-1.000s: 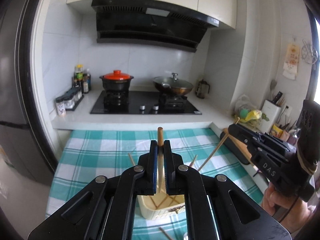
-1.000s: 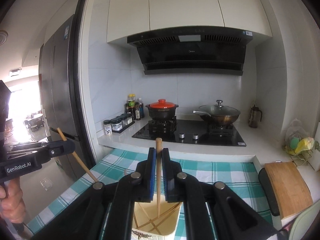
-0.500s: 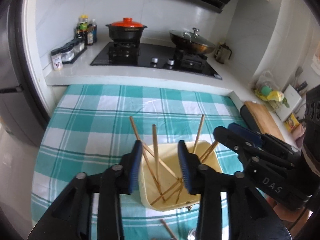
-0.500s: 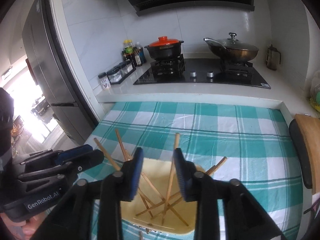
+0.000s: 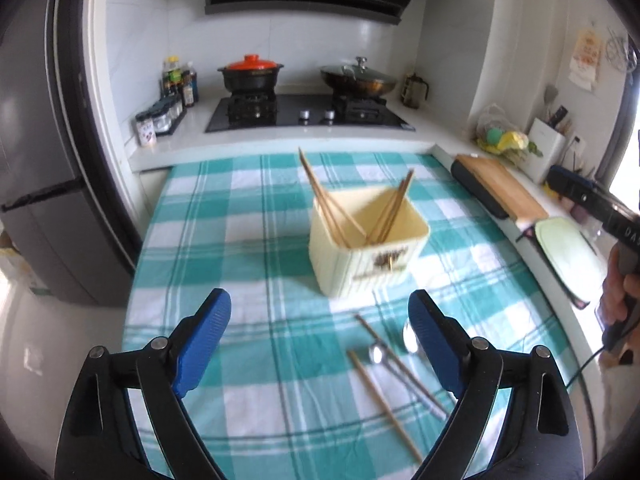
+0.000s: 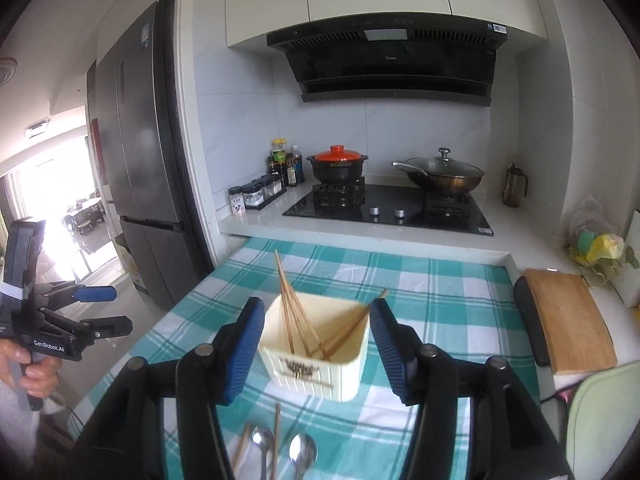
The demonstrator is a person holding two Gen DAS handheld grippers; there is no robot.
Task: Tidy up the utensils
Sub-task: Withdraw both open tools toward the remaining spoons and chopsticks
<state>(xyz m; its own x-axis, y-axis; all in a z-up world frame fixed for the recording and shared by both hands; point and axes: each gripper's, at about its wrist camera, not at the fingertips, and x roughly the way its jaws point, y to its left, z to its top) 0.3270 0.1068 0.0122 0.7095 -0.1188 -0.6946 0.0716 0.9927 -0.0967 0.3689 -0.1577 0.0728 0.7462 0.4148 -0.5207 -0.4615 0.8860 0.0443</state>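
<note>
A cream utensil box [image 5: 368, 248] stands on the teal checked cloth [image 5: 240, 240] with several wooden chopsticks [image 5: 332, 208] leaning inside it. Nearer me lie two loose chopsticks [image 5: 384, 400] and two metal spoons [image 5: 376, 354]. My left gripper [image 5: 318, 304] hovers short of the box, its jaws opening wide with nothing between them. My right gripper [image 6: 317, 306] faces the box [image 6: 316, 368] from a little way back, jaws opening and holding nothing. The spoons [image 6: 303, 450] and a chopstick [image 6: 276, 420] lie under it. The left gripper [image 6: 120, 310] shows at the far left.
A wooden cutting board [image 5: 500, 188] and a pale green mat [image 5: 568, 256] lie along the right counter. Behind the cloth is the hob [image 5: 308, 114] with a red-lidded pot [image 5: 250, 74] and a wok [image 5: 358, 80]. Spice jars [image 5: 160, 120] and a dark fridge [image 5: 52, 200] stand on the left.
Each gripper was shut on one chopstick above the box. Both opened, the chopsticks dropped into the box, and both grippers drew back from it toward me.
</note>
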